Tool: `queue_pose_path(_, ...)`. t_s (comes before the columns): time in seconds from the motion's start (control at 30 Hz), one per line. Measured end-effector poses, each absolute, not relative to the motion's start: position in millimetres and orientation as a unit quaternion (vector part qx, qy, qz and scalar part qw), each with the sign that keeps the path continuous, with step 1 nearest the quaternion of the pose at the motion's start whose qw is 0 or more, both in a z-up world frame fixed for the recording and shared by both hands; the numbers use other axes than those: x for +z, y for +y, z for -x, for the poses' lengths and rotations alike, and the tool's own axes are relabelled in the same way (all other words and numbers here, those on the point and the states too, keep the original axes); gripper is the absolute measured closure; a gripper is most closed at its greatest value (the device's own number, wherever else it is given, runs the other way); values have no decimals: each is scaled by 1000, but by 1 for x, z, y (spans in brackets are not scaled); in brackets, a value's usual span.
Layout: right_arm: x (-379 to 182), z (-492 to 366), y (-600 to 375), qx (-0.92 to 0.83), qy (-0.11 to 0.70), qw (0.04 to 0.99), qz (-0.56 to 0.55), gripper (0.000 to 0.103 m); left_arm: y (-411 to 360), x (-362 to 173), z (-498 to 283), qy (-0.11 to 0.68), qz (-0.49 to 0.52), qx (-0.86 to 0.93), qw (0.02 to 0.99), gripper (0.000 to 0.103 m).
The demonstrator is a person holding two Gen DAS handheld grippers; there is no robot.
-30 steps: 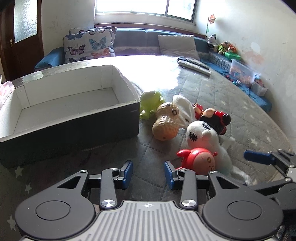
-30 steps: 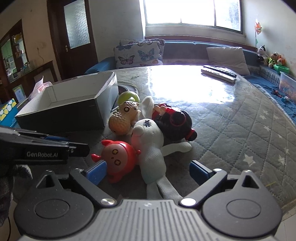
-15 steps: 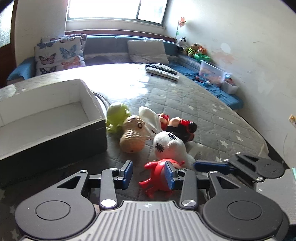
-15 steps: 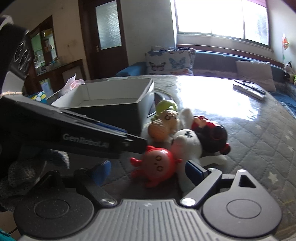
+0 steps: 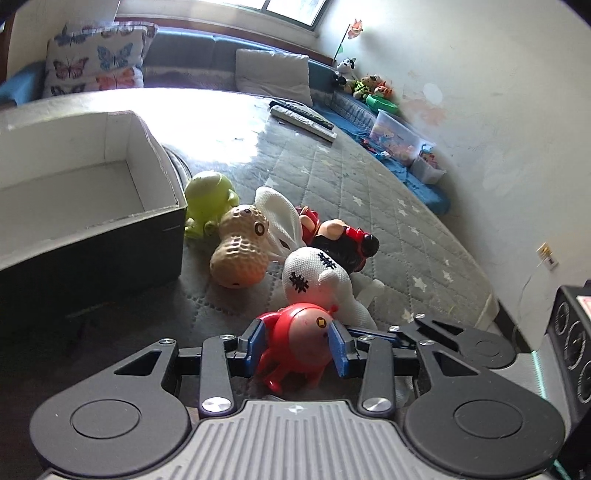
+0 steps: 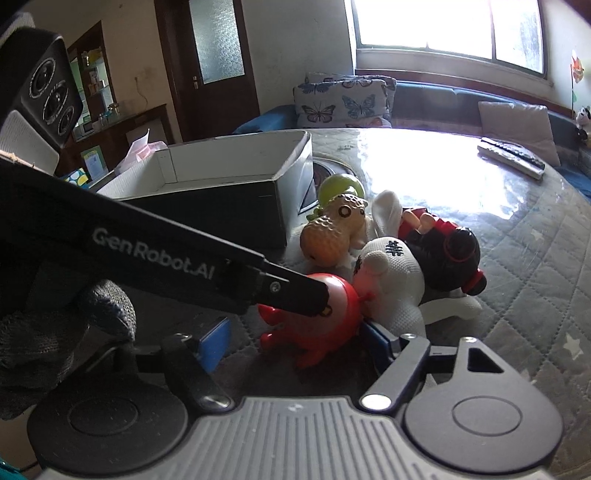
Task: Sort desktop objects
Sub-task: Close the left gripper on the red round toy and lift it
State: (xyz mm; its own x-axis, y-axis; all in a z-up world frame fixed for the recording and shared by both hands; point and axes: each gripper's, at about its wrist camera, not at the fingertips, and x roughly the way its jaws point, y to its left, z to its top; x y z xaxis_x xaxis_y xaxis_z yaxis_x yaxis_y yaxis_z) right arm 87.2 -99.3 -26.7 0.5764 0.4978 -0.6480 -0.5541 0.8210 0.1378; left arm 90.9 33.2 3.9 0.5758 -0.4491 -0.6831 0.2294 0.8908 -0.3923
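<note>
- A home living room, seen from a round table point(image 5: 369, 192) under a quilted star-print cover.
- Far ahead of the claws, a blue bench sofa point(image 6: 436, 99) below a bright window point(image 6: 447, 26), with a butterfly cushion point(image 5: 94, 66).
- Ahead to the right, stuffed animals point(image 5: 364, 83) and a tub of toys point(image 5: 397, 134).
- Ahead to the left, a wooden door point(image 6: 214, 62) and a cluttered shelf point(image 6: 96, 96).

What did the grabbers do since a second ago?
The left gripper moved forward and to the right, up to the red toy, and now has it between its blue pads. The right gripper came in beside the toy, jaws open. The box and the other toys stayed put.
</note>
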Motion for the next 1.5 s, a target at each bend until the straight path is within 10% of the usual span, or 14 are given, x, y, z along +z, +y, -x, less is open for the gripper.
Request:
queue_pose_path(1.13,-35,-105,-84,283,355,890,50,31,57,-13,-119,446,221,-186,847,51)
queue_pose_path(1.5,-23,-99,-96,288,359,887,27,52,59,-7,-103,445,226,-183,847,55)
